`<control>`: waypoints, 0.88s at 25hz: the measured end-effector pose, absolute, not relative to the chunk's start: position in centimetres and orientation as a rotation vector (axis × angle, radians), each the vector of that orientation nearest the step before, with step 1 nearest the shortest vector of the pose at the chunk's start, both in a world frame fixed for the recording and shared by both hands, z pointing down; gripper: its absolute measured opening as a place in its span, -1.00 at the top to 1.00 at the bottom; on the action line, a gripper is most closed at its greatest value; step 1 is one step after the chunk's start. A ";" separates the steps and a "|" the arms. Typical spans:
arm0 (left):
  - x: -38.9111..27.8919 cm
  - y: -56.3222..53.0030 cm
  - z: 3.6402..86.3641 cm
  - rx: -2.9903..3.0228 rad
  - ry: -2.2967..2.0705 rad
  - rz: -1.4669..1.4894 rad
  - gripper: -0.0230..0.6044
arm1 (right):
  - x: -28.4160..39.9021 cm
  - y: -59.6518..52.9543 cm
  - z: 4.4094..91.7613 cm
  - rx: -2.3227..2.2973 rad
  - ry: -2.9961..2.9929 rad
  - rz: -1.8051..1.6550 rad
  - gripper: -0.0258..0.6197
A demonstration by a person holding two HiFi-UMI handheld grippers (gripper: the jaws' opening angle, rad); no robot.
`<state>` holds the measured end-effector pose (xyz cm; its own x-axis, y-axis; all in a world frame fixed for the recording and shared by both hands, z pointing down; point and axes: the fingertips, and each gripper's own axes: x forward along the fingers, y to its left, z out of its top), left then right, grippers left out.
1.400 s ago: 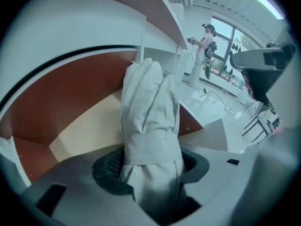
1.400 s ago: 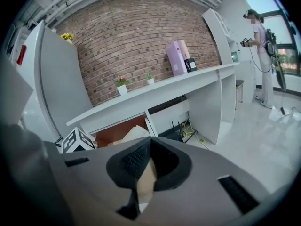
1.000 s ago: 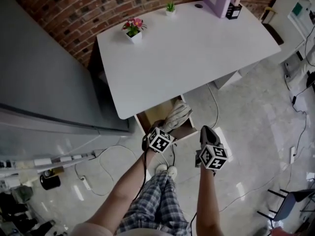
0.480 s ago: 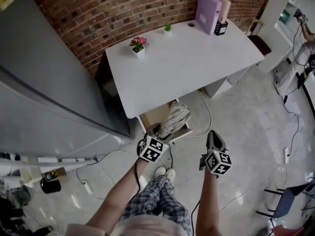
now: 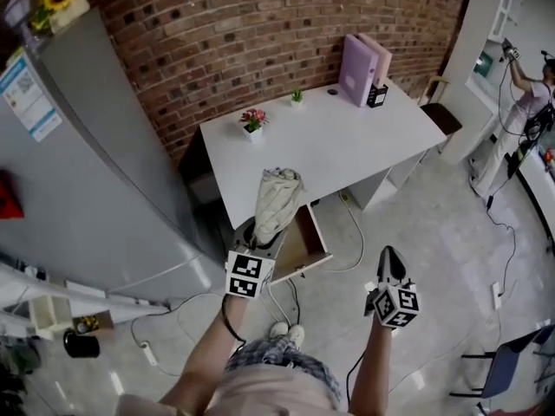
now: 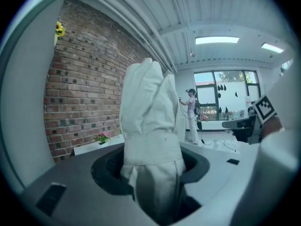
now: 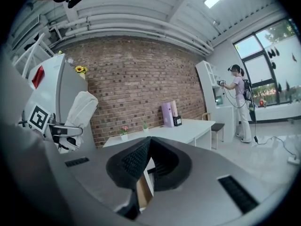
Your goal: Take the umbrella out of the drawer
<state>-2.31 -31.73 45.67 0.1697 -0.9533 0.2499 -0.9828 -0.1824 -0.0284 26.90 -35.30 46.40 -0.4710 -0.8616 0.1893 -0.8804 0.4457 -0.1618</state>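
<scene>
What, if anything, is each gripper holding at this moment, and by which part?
The left gripper is clamped on the folded beige umbrella near its lower end, with most of it sticking out beyond the jaws. The right gripper is shut on nothing.

I see a white table (image 5: 347, 146) against the brick wall (image 5: 243, 33). A potted pink flower (image 5: 253, 121) sits near its back left corner, a small green plant (image 5: 297, 98) along the back edge, and purple binders (image 5: 358, 69) with a black box (image 5: 377, 96) at the back right corner. A grey refrigerator (image 5: 78, 172) stands to the left.

Creased cloth on the umbrella (image 5: 277, 199); rough brick wall (image 5: 260, 33); bare wood drawer (image 5: 299, 243); glossy floor (image 5: 434, 258).
</scene>
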 end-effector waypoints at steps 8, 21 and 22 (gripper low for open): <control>-4.5 -28.2 38.6 2.320 -2.086 0.150 0.13 | 28.2 -32.3 39.2 1.640 -2.682 0.202 0.86; -5.1 -26.2 34.9 2.355 -2.134 -0.002 0.13 | 28.9 -31.5 36.8 1.695 -2.652 0.063 0.86; -5.1 -26.2 34.7 2.353 -2.134 -0.019 0.13 | 28.9 -31.5 36.7 1.691 -2.654 0.057 0.87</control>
<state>-5.10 -26.21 34.75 0.0977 -0.9947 -0.0323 -0.9951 -0.0972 -0.0177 28.91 -31.48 36.72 -0.4227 -0.9062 0.0147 -0.9060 0.4220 -0.0340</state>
